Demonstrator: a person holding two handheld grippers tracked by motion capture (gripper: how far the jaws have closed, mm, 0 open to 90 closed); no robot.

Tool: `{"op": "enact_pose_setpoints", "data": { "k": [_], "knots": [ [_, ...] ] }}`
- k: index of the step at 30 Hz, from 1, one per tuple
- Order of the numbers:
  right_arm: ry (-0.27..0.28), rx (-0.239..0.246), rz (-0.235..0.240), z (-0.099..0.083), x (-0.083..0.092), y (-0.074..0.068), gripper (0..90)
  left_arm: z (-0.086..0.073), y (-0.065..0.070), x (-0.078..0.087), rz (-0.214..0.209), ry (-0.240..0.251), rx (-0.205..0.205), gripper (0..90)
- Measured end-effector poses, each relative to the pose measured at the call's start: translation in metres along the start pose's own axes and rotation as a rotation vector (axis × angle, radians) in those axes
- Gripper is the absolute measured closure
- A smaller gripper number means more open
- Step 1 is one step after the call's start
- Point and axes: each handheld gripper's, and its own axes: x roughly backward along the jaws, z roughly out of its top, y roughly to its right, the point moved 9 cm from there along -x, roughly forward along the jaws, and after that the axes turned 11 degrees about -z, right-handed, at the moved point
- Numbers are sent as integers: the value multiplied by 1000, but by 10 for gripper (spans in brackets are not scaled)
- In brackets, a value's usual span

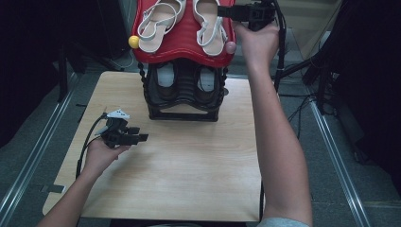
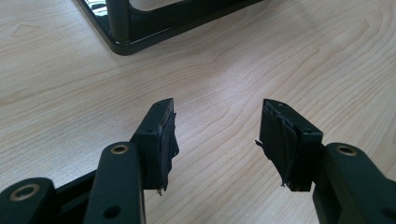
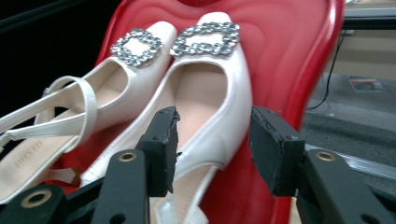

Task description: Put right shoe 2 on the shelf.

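Note:
A pair of white slingback shoes with rhinestone buckles lies on the red top shelf [image 1: 184, 45] of a shoe rack. My right gripper [image 1: 222, 12] reaches in from the right at the right-hand shoe [image 1: 208, 23]. In the right gripper view the right gripper [image 3: 215, 114] is open. One jaw hangs over the inside of the near shoe [image 3: 210, 84] and the other outside its side wall, with a gap to the pad. The second shoe [image 3: 121, 70] lies beside it. My left gripper [image 1: 142, 135] rests low over the table, open and empty [image 2: 219, 105].
The rack's black lower frame [image 1: 184, 101] holds a dark pair of shoes [image 1: 165, 78] and stands at the far middle of the wooden table [image 1: 189, 165]. A yellow knob [image 1: 134, 41] and a pink knob [image 1: 230, 47] stick out at the red shelf's corners. The rack's base [image 2: 140, 37] lies ahead of the left jaws.

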Motion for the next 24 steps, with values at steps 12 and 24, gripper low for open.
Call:
{"op": "enact_pose_setpoints", "data": {
  "k": [12, 24],
  "knots": [
    [8, -10, -11, -13, 1, 19, 460, 0, 0, 1, 1, -2, -1, 459],
    [-9, -28, -41, -32, 2, 44, 441, 0, 0, 1, 2, 4, 1, 459]
  ]
}}
